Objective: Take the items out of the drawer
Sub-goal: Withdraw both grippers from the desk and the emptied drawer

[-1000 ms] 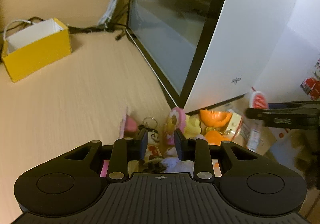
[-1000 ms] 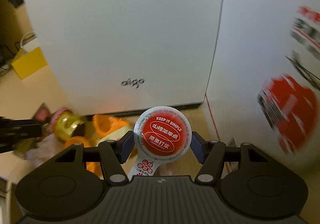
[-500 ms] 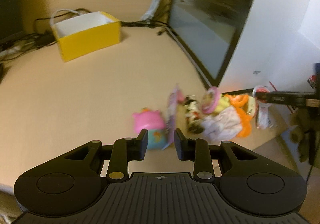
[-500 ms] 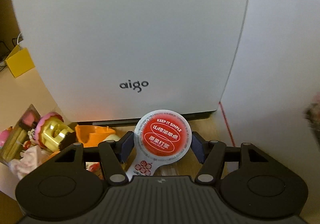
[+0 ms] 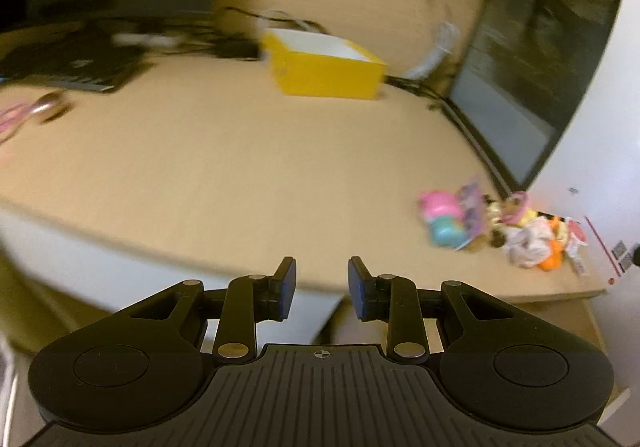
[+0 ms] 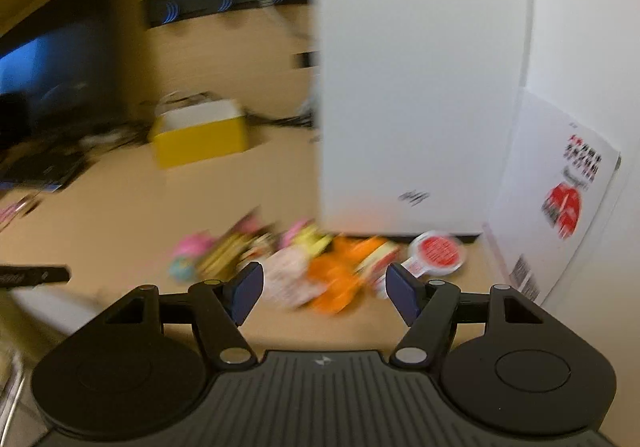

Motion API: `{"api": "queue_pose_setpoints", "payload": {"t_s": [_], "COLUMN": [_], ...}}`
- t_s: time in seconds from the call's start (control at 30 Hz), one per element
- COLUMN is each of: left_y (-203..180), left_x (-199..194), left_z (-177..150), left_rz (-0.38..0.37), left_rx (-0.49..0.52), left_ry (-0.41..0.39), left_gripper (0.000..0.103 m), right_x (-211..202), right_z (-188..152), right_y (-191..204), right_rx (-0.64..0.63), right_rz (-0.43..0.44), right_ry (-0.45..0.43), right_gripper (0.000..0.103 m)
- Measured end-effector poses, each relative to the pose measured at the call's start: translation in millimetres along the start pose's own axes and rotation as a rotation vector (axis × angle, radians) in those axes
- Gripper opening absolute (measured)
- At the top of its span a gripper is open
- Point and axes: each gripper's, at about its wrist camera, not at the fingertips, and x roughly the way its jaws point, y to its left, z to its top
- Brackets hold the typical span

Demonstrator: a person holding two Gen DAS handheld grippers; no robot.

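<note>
Over at the right edge of the left view sits the toy pile point(image 5: 516, 227), well off from the empty, half-open left gripper point(image 5: 322, 283); right gripper point(image 6: 324, 293), jaws just widening and empty, is nearer.

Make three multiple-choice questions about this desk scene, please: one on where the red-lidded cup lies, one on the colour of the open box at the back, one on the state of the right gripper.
1. Where does the red-lidded cup lie?
A. Inside the yellow box
B. On the desk at the foot of the white case, at the right end of the pile of toys
C. Between the fingers of the left gripper

2. What colour is the outside of the open box at the back of the desk?
A. Yellow
B. Blue
C. Green

3. What is the state of the right gripper?
A. Shut on the cup
B. Shut with nothing in it
C. Open, nothing between its fingers

Answers:
1 B: the cup rests under the white case, beside the orange toy.
2 A: its walls are yellow, white inside.
3 C: the blue pads stand apart with only the desk behind them.
</note>
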Motion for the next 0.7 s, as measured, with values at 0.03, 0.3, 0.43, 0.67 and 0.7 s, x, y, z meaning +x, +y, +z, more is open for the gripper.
{"api": "queue_pose_setpoints", "payload": {"t_s": [0.03,0.3,0.43,0.67,0.7], "left_y": [5.9,-32.5,-82.6,-156.1,-162.4], "left_x": [-10.5,-93.6,-103.6,-74.8,-68.1], "left_z": [-7.5,-92.0,-149.9,-207.3,-212.4], "left_rz": [0.019,0.094,0.057,-0.037,-0.04], "left_rx": [-0.01,-0.024,0.01,0.191,0.215], "left_ry": [-0.012,-0.113,-0.08,-0.028,-0.043], "left_gripper": [0.031,0.031,0.031,0.032,0.032], "right_x": [-12.5,-74.8,-101.5,-71.4,-67.8], "right_z": [-6.8,-79.2,-151.9,-217.7,-221.6], "right_y": [6.1,0.8,-13.8,-29.2,-31.7], "right_rx": [-0.008,-0.03,0.016,0.052,0.036], "right_rz": [0.033,0.163,0.127,-0.054,-0.082], "right_ry": [-0.016,-0.051,-0.03,0.033,0.023], "right_gripper": [0.068,0.07,0.071,0.071,0.071]}}
